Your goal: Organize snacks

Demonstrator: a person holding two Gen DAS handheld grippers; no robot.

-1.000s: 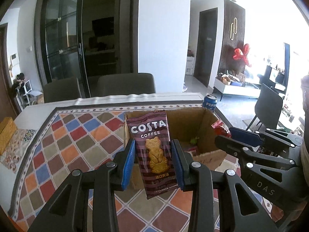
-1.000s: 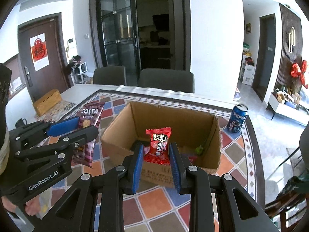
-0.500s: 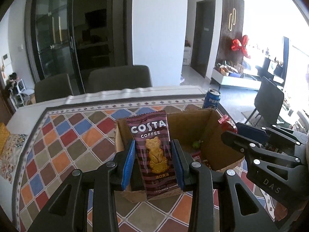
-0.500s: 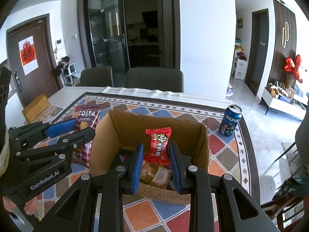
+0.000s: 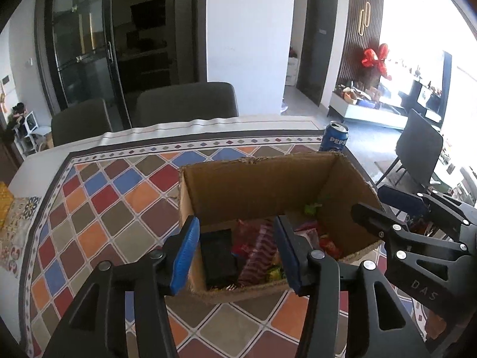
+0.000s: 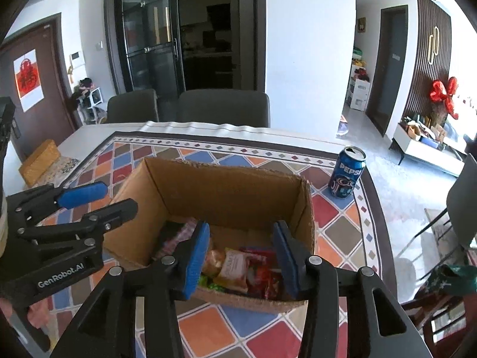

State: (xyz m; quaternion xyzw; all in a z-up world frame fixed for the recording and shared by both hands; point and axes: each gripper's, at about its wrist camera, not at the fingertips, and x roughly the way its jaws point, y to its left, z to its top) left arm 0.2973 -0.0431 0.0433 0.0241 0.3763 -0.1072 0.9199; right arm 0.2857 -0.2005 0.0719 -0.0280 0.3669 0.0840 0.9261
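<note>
An open cardboard box (image 5: 262,179) (image 6: 232,191) stands on the patterned tablecloth and holds several snack packs. My left gripper (image 5: 237,252) is open and empty above the box's near left part, over the striped purple Costa pack (image 5: 259,250) and a dark pack (image 5: 219,253). My right gripper (image 6: 243,256) is open and empty above the box's near right part, over a red candy pack (image 6: 265,274) and a beige pack (image 6: 234,268). Each gripper shows at the side of the other's view.
A blue Pepsi can (image 6: 347,171) (image 5: 334,140) stands on the cloth behind and right of the box. A yellow box (image 6: 40,162) lies at the table's far left. Two grey chairs (image 6: 223,106) stand behind the table. Another chair (image 5: 417,149) is on the right.
Both grippers opened over the box. The Costa pack left my left gripper and the red candy pack left my right gripper; both now lie in the box. Both views tilted down closer.
</note>
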